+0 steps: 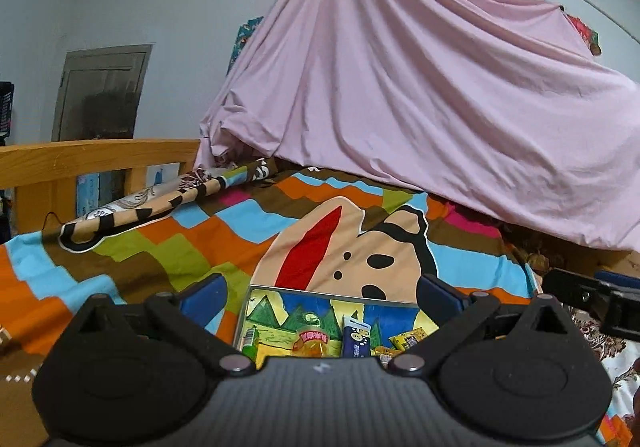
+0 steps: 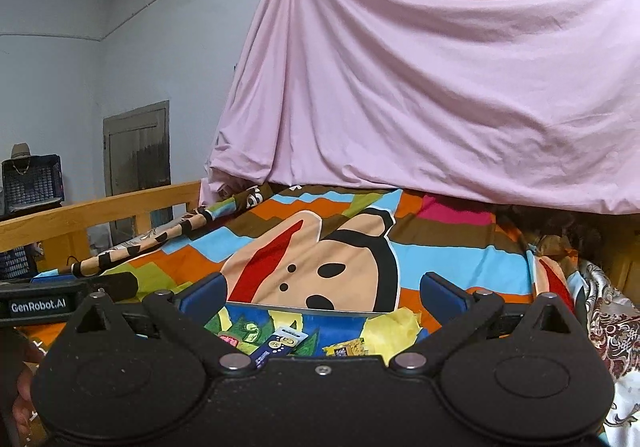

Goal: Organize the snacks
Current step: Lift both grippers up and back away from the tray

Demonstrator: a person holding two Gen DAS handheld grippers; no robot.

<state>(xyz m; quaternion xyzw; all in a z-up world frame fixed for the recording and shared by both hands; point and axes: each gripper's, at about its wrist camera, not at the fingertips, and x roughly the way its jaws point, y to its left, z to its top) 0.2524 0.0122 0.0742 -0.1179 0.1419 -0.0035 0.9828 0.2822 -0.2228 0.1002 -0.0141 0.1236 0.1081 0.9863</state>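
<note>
"GenRobot.AI" on left tongs (image 2: 100,289) body; snack packet print illegible.

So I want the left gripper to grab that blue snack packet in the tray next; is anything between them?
Nothing visible blocks it. The left gripper is open above the tray, and the blue snack packet lies just below, beside a yellow packet, partly hidden by the gripper body.

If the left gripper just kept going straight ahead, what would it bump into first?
Probably the colourful tray of snacks lying between the open fingers of the left gripper, perhaps the blue packet in it. Depth is hard to judge; it might pass above and reach the cartoon bedspread.
</note>
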